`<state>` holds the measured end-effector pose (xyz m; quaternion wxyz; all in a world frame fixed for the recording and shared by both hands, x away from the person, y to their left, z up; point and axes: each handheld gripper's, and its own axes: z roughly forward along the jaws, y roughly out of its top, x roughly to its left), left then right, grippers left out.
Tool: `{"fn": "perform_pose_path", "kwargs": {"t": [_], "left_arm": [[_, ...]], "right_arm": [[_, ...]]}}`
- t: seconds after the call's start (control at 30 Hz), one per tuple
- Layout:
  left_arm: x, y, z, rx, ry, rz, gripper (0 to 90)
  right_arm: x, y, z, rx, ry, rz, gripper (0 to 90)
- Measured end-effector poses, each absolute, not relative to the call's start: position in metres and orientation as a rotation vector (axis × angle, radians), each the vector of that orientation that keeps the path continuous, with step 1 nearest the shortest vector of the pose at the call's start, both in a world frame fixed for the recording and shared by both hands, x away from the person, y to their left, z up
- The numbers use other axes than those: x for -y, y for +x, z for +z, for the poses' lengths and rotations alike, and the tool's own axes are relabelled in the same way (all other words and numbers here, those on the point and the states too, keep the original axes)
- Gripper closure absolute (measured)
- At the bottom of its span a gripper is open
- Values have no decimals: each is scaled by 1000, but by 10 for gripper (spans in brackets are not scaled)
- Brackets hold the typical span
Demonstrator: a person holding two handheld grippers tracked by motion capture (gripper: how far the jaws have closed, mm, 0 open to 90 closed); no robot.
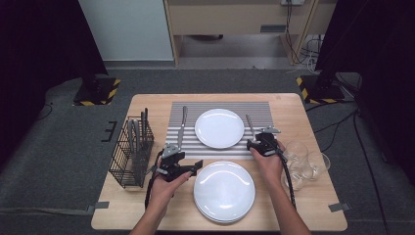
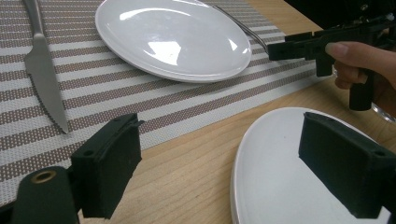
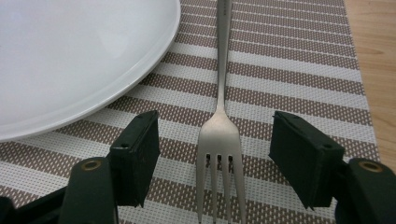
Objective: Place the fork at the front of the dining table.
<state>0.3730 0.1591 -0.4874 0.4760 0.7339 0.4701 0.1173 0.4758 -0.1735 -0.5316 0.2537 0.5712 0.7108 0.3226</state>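
Fork [image 3: 219, 140] lies on the striped placemat [image 3: 299, 70], tines toward the camera, between the wide-open jaws of the right tongs [image 3: 215, 154], untouched, just right of the white plate [image 3: 70, 56]. Left tongs [image 2: 219, 163], also wide and holding nothing, hover over the table [image 2: 187, 163] beside the stack of plates [image 2: 280, 186]. A knife [image 2: 44, 74] rests left of the plate.

Fork [image 3: 220, 140] tine tips cut off at the bottom edge — cutlery in the wire basket [image 1: 131, 152] perhaps knives, too small.
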Motion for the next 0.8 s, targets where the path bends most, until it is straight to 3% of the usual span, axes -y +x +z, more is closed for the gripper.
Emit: {"fn": "perform_pose_path", "kwargs": {"t": [0.23, 0.8], "left_arm": [[-158, 373, -487, -1145, 1795, 284, 125], [-155, 371, -485, -1133, 1796, 283, 128]], "right_arm": [[171, 475, -535, -1951, 1568, 869, 296], [165, 458, -533, -1951, 1542, 878, 446]]}}
